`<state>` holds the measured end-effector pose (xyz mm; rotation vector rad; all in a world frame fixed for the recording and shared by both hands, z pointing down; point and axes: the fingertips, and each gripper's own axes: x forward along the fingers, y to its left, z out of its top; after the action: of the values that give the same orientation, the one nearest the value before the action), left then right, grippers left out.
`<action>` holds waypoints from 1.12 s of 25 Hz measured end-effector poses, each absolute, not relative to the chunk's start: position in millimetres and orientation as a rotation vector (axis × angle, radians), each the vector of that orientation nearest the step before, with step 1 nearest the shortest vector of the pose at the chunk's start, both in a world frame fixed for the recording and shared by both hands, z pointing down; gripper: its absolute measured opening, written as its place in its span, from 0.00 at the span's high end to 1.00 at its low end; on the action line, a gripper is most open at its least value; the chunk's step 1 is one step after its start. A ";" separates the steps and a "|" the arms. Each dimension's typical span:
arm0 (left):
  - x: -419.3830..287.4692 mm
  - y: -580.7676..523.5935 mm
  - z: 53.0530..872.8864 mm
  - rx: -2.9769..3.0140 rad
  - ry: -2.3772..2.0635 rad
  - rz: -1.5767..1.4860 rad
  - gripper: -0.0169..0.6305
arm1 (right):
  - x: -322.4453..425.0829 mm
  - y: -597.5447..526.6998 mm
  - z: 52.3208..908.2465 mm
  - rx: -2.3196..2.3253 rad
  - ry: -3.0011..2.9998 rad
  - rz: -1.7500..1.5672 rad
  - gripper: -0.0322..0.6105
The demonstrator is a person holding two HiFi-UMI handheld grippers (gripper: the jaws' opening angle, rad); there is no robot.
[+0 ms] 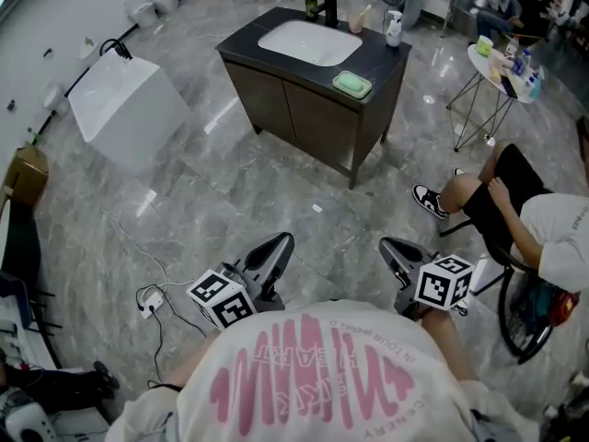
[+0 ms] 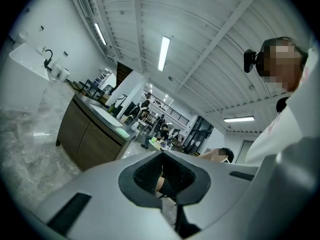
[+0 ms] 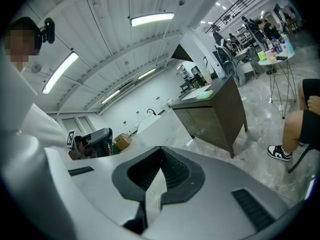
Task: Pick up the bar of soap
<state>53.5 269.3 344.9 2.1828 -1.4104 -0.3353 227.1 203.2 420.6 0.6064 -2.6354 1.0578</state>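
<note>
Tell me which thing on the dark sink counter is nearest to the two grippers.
The flat green soap dish, at the counter's near corner. The dark bottle, the cup and the white pump bottle stand upright along the far edge.

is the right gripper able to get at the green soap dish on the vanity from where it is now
Probably not yet. The right gripper is shut, close by the person, and the green soap dish sits on the vanity corner, far across the floor. Nothing stands between; stepping closer should do it.

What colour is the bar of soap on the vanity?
The bar of soap is pale green; head view.
</note>
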 end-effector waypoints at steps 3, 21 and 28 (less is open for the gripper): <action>50.4 269.0 351.7 2.180 -1.403 -0.326 0.96 | 220.9 203.6 424.9 0.596 -2.624 1.062 0.93; 63.3 242.2 362.6 2.188 -1.361 -0.313 0.96 | 217.4 157.0 419.5 0.663 -2.613 0.996 0.93; 80.3 221.1 361.5 2.215 -1.293 -0.275 0.96 | 229.1 142.7 422.1 0.699 -2.605 1.025 0.93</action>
<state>80.3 221.1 361.5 2.2148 -1.2935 -0.2746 229.1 142.7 422.1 0.6993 -2.6054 1.0245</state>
